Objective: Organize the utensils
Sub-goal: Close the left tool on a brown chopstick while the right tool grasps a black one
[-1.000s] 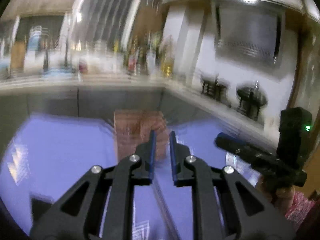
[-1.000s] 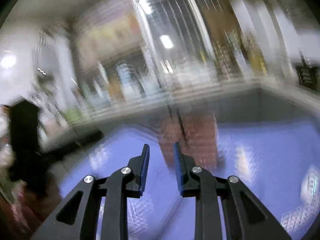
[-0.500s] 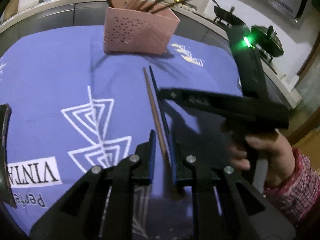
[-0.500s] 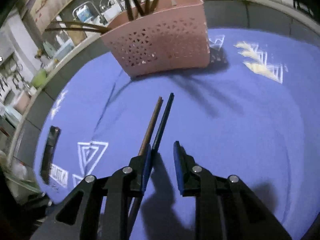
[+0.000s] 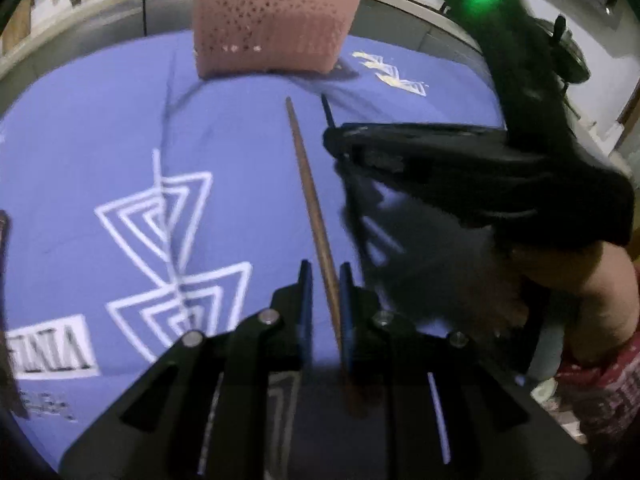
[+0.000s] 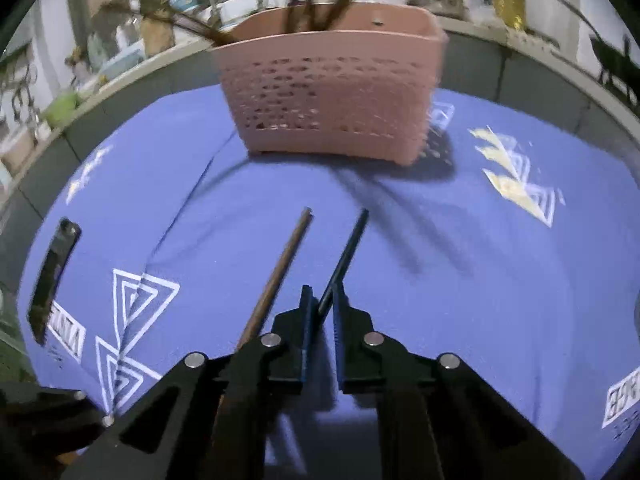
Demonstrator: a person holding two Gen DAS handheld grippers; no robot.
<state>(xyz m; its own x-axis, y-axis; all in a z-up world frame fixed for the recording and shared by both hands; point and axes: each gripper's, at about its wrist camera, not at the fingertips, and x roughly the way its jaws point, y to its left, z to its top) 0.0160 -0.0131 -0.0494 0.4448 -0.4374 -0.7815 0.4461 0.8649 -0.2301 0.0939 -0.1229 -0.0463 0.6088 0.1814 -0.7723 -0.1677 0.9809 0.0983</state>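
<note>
A brown wooden stick (image 5: 308, 192) lies on the purple cloth and runs between the fingers of my left gripper (image 5: 323, 280), which stands slightly apart around it. It also shows in the right wrist view (image 6: 280, 272). A thin dark blue utensil handle (image 6: 346, 252) lies beside it and passes between the fingers of my right gripper (image 6: 323, 300), which is narrowly open around it. The right gripper body (image 5: 460, 160) crosses the left wrist view. A pink perforated holder (image 6: 332, 84) with several utensils standing in it sits behind.
The purple cloth (image 6: 480, 280) with white triangle prints covers the table. A dark flat object (image 6: 52, 276) lies at its left edge. A kitchen counter with bottles and a stove runs behind the holder (image 5: 272, 20).
Both grippers came down from pointing at the kitchen to the cloth. The two utensils have spread apart, and each gripper now straddles one of them.
</note>
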